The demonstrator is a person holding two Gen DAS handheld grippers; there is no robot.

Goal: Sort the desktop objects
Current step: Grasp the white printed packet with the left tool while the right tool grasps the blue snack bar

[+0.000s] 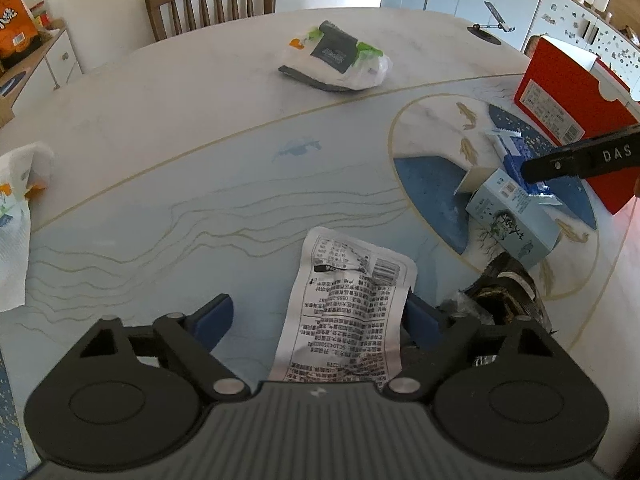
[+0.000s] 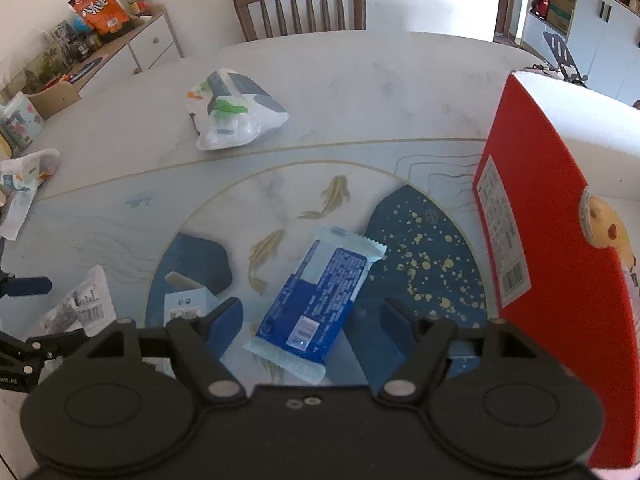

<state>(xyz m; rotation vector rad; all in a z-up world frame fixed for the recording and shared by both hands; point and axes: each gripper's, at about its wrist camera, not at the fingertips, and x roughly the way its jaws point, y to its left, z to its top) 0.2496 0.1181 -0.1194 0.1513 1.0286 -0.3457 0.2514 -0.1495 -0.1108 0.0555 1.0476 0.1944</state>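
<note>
A white printed packet point(image 1: 348, 304) lies flat on the patterned table point(image 1: 200, 184) between the fingers of my left gripper point(image 1: 318, 304). Its edge sits against the right blue pad, while the left pad stands well clear, so the gripper is open. In the right wrist view a blue snack wrapper point(image 2: 316, 300) lies slanted on the table between the fingers of my right gripper point(image 2: 312, 306). Both of those pads are apart from it, and that gripper is open too. The white packet point(image 2: 84, 304) also shows at the left of this view.
A light blue carton point(image 1: 512, 220) and a dark crumpled wrapper point(image 1: 504, 292) lie right of the left gripper. A tall red box point(image 2: 552, 240) stands close on the right. A plastic bag point(image 1: 340, 60) sits farther back, paper towel point(image 1: 16, 216) at the left edge, a chair point(image 1: 212, 0) behind.
</note>
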